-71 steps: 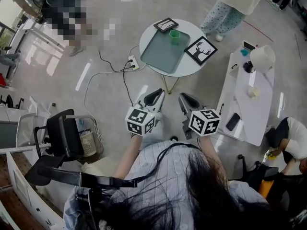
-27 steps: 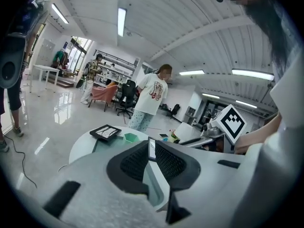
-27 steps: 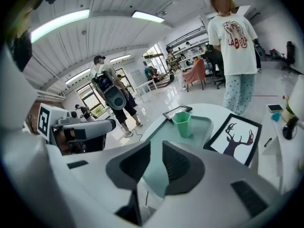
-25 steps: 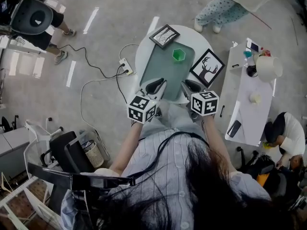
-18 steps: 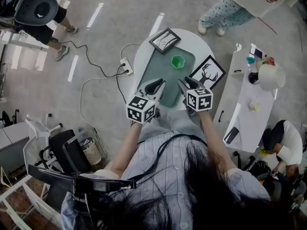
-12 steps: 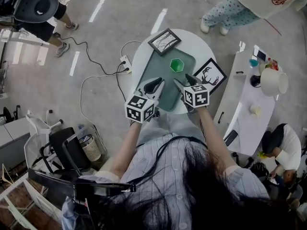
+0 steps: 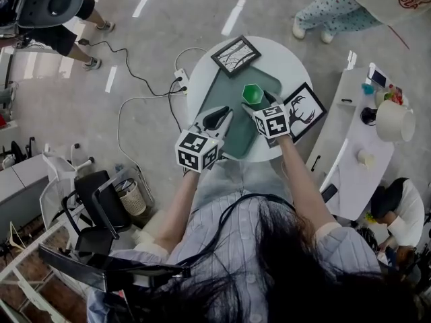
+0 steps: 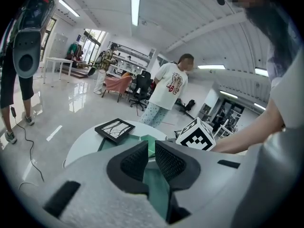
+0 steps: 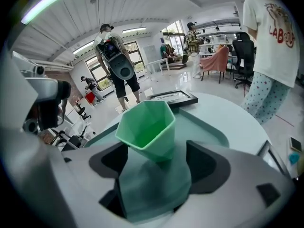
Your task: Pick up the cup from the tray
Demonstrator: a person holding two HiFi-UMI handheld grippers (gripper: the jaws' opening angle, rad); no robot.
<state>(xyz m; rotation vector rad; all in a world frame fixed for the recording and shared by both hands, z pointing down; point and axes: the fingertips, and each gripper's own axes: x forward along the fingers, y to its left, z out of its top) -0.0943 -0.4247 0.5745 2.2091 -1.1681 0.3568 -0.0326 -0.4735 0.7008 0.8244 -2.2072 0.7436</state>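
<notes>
Right tongs [image 7: 259, 104] spread around green cup [image 7: 252, 94] on tray [image 7: 225, 106]; left tongs [image 7: 219, 118] clenched, empty.

Cup [image 9: 147, 129]: pale green, flat-faceted sides, angular rim, wider at the mouth than at the base, nothing inside. It stands upright, mouth up, long axis vertical, at the far end of the teal tray on the round white desk [image 7: 283, 62]. The jaws of the right tongs [image 9: 156, 148] have just been opening. The cup is between them, with both pads clear of its walls. Left tongs [image 8: 151, 158] over the tray's near part, jaws almost together, thin slit, nothing in it. Branch-print frame [image 7: 236, 54] sits by the tray's far corner, deer frame [image 7: 303, 110] just right of the tray.
</notes>
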